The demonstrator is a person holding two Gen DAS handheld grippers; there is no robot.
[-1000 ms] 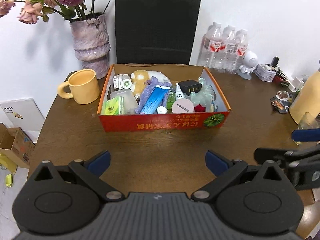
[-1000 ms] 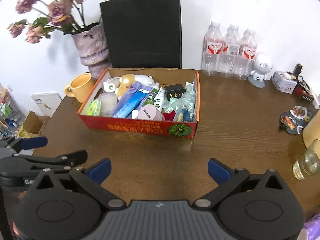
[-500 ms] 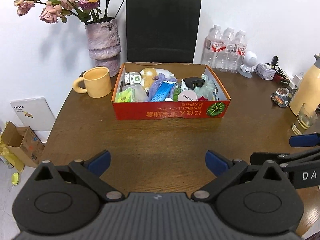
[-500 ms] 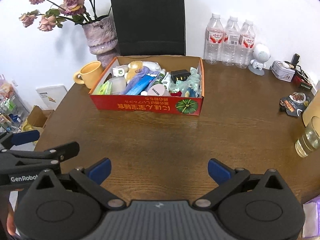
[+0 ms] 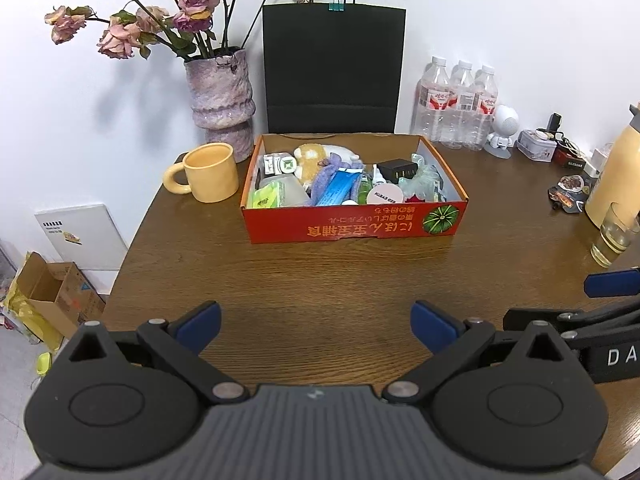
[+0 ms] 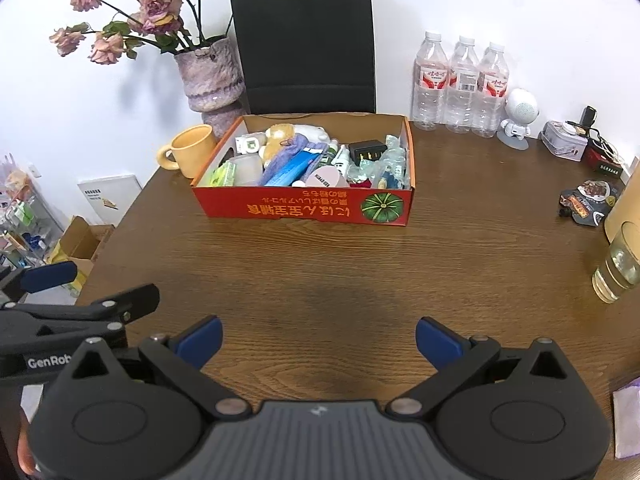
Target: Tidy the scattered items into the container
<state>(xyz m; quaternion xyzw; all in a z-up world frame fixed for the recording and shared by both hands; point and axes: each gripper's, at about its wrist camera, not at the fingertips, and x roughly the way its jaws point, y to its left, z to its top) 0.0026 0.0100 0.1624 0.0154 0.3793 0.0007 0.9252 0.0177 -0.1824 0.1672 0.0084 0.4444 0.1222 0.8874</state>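
An orange cardboard box (image 5: 352, 229) (image 6: 304, 211) stands at the back middle of the wooden table. It holds several small items: a blue tube (image 5: 339, 187), a plush toy (image 5: 310, 156), a black charger (image 5: 398, 170), a round pink tin (image 5: 385, 195). My left gripper (image 5: 316, 326) is open and empty, well in front of the box. My right gripper (image 6: 318, 340) is open and empty, also well back from the box. Each gripper shows at the edge of the other's view.
A yellow mug (image 5: 210, 173) stands left of the box, a vase of dried roses (image 5: 222, 104) and a black paper bag (image 5: 334, 68) behind it. Water bottles (image 5: 456, 104), a small robot figure (image 5: 502, 130), a glass (image 5: 614, 234) and a snack packet (image 5: 570, 194) stand at the right.
Both grippers have drawn back and up from the box, so it looks smaller and farther away. Both stay open and empty.
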